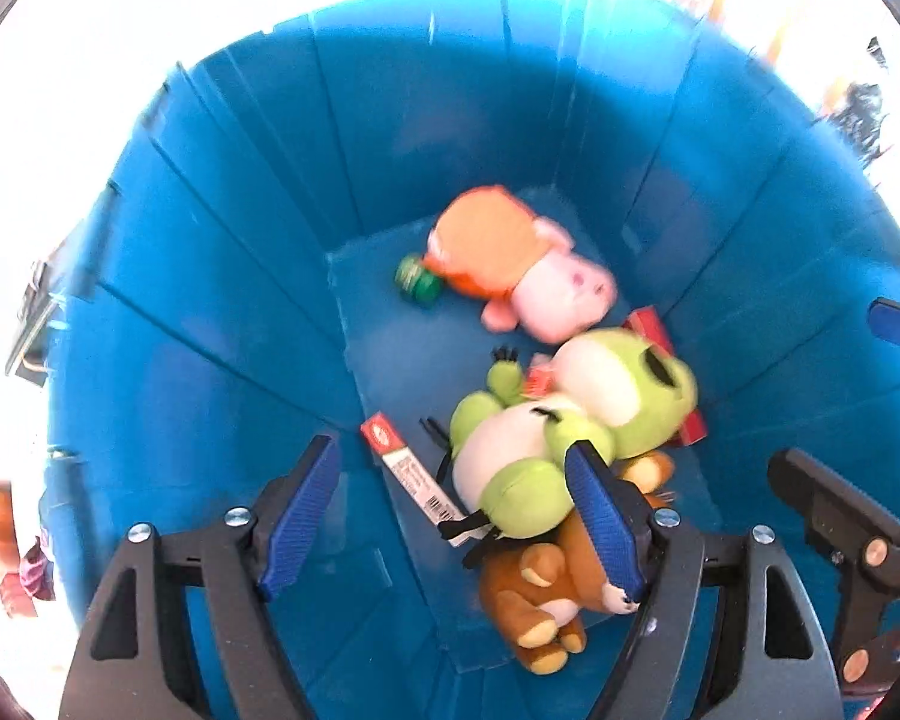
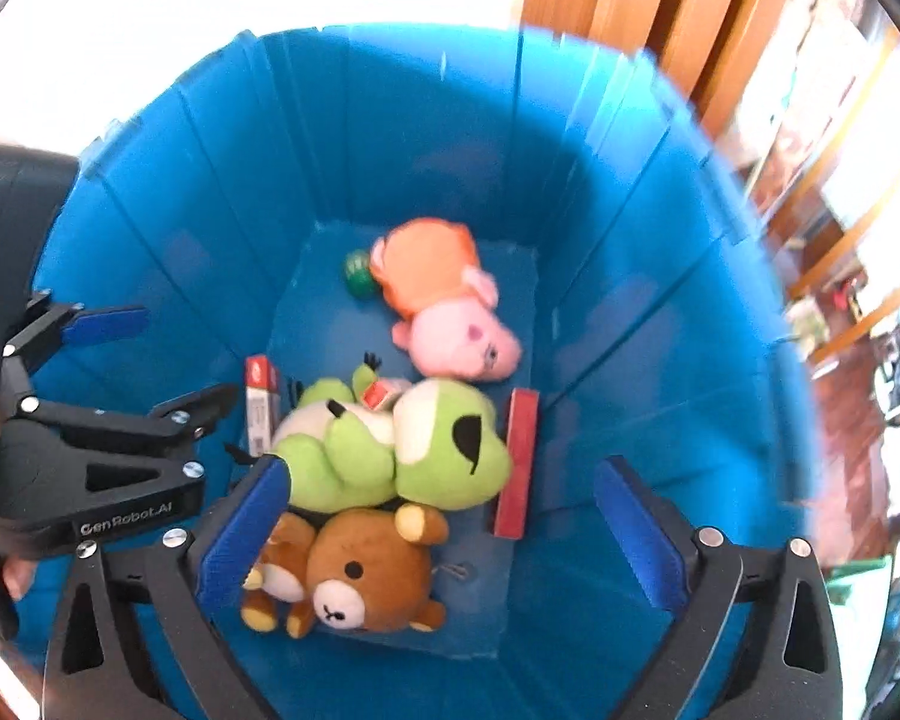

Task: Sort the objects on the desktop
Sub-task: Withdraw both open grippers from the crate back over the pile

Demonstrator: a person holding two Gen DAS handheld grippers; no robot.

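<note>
Left wrist view: looks steeply down from above into a blue bin (image 1: 222, 276), its own gripper (image 1: 450, 516) in the lower foreground. Right wrist view: same downward aim, from just to the right, over its gripper (image 2: 444, 534). Shared: bin floor, green frog plush (image 1: 546, 438), brown bear plush (image 2: 360, 576), pink pig plush (image 2: 450, 312).

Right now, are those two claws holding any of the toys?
No. Left gripper and right gripper are both open above the bin, holding nothing.
</note>
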